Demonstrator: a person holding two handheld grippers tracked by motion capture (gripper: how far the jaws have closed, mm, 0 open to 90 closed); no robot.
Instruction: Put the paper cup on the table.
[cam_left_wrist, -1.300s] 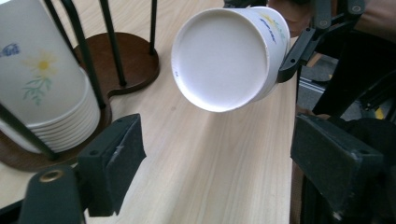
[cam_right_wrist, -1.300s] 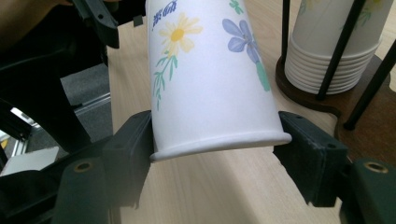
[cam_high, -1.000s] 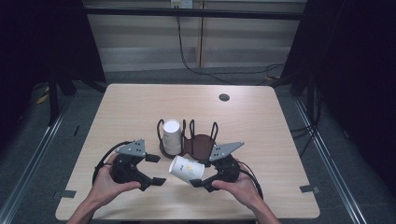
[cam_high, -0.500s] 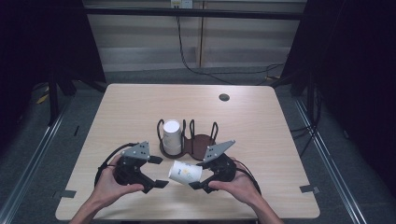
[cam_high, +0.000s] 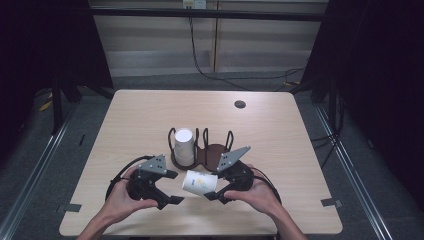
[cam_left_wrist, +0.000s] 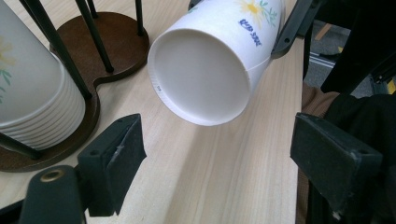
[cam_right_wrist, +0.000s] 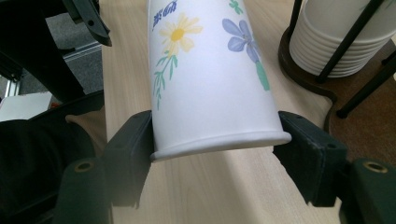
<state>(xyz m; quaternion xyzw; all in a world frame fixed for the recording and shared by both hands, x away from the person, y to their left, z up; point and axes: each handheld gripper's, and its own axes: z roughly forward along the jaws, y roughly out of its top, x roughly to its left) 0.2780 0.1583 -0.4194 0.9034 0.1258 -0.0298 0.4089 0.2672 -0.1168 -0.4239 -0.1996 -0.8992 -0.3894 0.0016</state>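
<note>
The desk (cam_high: 150, 115) carries everything, largest first. Near its middle, a little toward the front edge, stands a dark wooden cup rack (cam_high: 212, 152) with thin black posts. A stack of paper cups (cam_high: 183, 146) sits upright in the rack's left compartment.

Close to the front edge, the right gripper (cam_high: 216, 187) has its jaws clenched on the rim end of a single paper cup (cam_high: 199, 182), which lies on its side in the air, just in front of the rack, its closed bottom pointing at the left gripper (cam_high: 172, 188). That gripper's jaws are released, standing wide apart, with the cup's bottom near them but not touched.

A small dark disc (cam_high: 240, 104) lies near the far right corner.
</note>
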